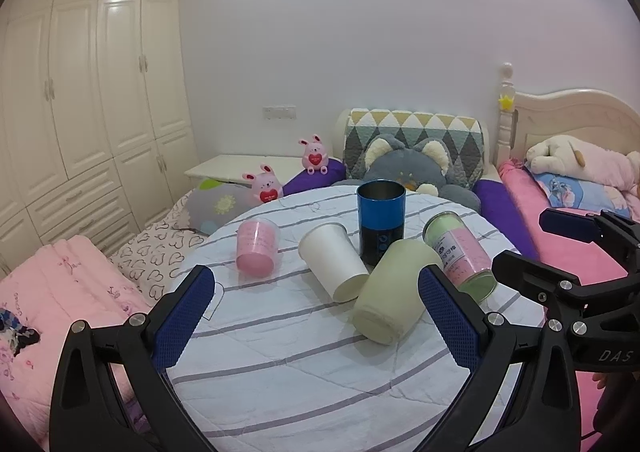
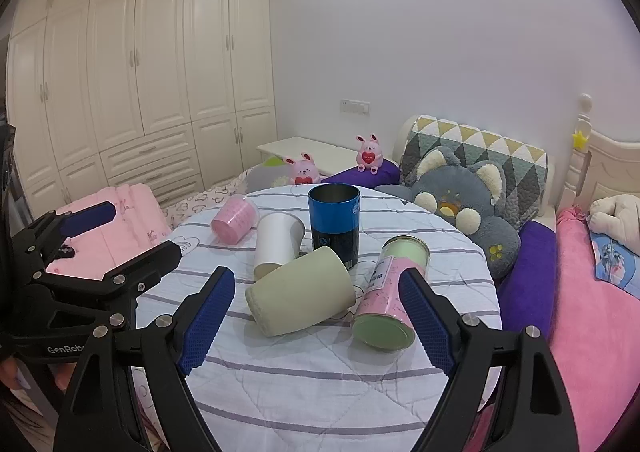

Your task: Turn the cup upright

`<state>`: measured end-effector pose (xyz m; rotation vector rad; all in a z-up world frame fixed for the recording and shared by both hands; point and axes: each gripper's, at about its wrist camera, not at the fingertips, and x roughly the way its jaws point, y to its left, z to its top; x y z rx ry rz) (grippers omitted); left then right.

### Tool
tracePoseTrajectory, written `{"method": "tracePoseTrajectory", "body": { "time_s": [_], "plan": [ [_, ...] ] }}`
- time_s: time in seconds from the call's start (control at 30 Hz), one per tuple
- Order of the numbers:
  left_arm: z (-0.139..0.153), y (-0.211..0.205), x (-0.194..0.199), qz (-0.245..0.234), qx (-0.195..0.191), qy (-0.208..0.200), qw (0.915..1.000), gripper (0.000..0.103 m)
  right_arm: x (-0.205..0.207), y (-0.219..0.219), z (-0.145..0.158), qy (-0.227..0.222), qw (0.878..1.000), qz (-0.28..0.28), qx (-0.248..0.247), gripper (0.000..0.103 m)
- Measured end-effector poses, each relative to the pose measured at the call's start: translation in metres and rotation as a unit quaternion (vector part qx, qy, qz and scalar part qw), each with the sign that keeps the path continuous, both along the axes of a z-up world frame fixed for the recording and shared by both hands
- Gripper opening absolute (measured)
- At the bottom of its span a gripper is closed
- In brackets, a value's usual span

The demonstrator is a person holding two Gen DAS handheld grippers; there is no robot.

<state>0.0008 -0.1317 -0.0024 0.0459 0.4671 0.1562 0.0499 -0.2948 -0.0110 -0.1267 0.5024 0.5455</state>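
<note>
Pink cup [image 1: 257,248]: on its side at 10 o'clock on the round table [image 1: 304,364].
White cup [image 1: 332,260]: lying down, centre; probably light and crushable.
Green cup [image 1: 394,288]: lying at 2 o'clock; grip mid-wall, gently.
Left gripper [image 1: 316,316]: jaws apart, empty.
Right gripper [image 2: 316,316]: jaws apart, empty.

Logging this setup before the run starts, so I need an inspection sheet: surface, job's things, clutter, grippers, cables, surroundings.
Surface: round table under a striped quilted cloth.
Job's things: pink cup, white paper cup, pale green cup and labelled green-pink canister lie on their sides; blue tin stands upright, open end up.
Clutter: nothing seen on the cloth besides these.
Grippers: left gripper and right gripper both open, holding nothing, short of the cups.
Cables: nothing seen.
Surroundings: bed with pink bedding, grey cat plush, wardrobe.
</note>
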Motion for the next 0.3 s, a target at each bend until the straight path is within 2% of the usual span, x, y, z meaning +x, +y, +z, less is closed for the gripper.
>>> {"method": "tracePoseTrajectory", "body": {
  "time_s": [0.3],
  "plan": [
    [-0.0019, 0.0037, 0.0036, 0.003, 0.005, -0.006, 1.0, 0.103, 0.0026, 0.0043, -0.0015, 0.003, 1.0, 0.001, -0.006, 0.085]
  ]
}}
